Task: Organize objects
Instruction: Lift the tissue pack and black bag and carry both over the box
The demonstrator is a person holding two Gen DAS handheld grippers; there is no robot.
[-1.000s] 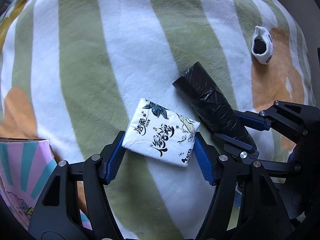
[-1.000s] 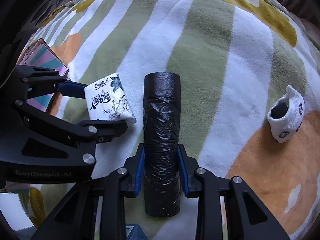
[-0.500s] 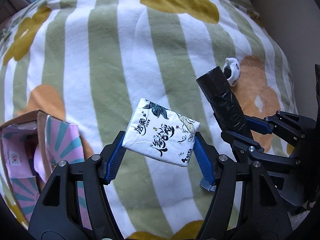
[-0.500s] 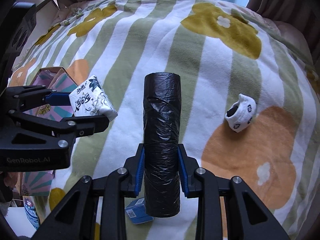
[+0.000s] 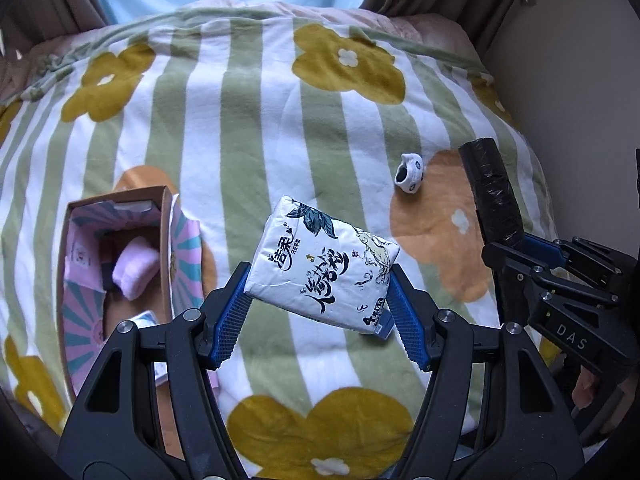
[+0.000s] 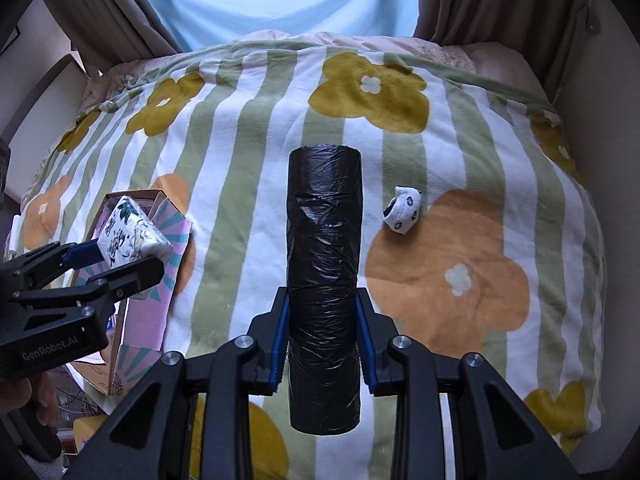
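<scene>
My left gripper [image 5: 320,304] is shut on a white tissue pack [image 5: 322,270] with black lettering and holds it in the air above the striped flowered blanket [image 5: 248,128]. My right gripper [image 6: 322,344] is shut on a black roll of bin bags [image 6: 323,264], also lifted; the roll shows at the right of the left wrist view [image 5: 494,196]. An open cardboard box [image 5: 74,264] with pink and teal lining lies on the blanket to the left, a pink cloth [image 5: 134,268] inside. In the right wrist view the tissue pack [image 6: 130,236] hangs over the box [image 6: 152,300].
A small rolled white sock [image 5: 410,172] lies on an orange flower of the blanket, also in the right wrist view [image 6: 402,216]. Curtains [image 6: 472,8] and a pale blue window stand behind the bed. A wall [image 5: 580,80] runs along the right side.
Both grippers have risen well above the blanket with their loads. The box has come into full view, and the tissue pack now hangs nearer to it.
</scene>
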